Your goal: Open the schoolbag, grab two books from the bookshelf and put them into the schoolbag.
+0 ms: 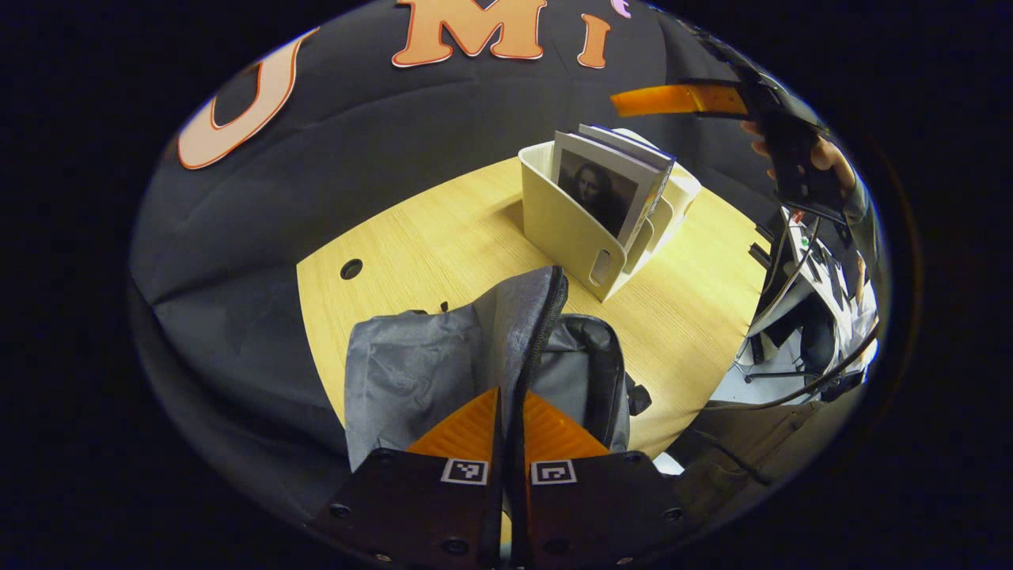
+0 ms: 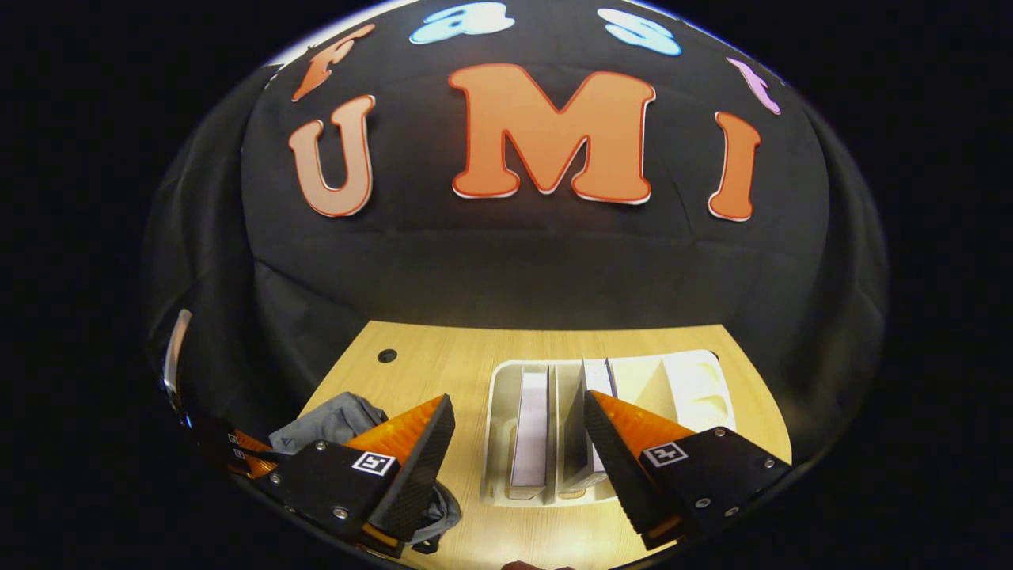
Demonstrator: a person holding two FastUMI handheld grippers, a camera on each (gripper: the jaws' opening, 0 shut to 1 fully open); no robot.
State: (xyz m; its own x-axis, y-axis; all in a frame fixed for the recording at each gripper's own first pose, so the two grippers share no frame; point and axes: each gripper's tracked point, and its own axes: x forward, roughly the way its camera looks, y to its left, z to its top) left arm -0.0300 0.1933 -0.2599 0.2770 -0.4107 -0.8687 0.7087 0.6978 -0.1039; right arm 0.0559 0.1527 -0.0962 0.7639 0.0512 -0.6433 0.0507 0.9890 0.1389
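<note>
- left gripper [image 1: 510, 412]: fingers pinched together on the raised flap edge of the schoolbag [image 1: 475, 356], right along the zipper line; fabric sits between the two fingers
- schoolbag: grey, lies on the near part of the wooden counter [image 1: 411, 245], flap pulled up so the main pocket gapes; dark interior shows just right of the zipper
- bookshelf [image 1: 570, 229]: cream divider rack, stands on the counter beyond the bag, apart from it
- books [image 1: 605, 182]: a few upright in the rack, leaning; front one has a portrait painting on its cover
- right gripper [image 2: 518, 435]: fingers spread wide, nothing between them, hovering above the rack and looking down into its slots
- from right gripper view: one book in the left slot [image 2: 532, 431], another in the next slot [image 2: 595, 380]; the two right compartments look bare
- right gripper also seen in left gripper view, up high at the right, above the rack, a hand [image 1: 823, 154] holding it
- cable hole [image 1: 351, 269] in the counter, left of the rack
</note>
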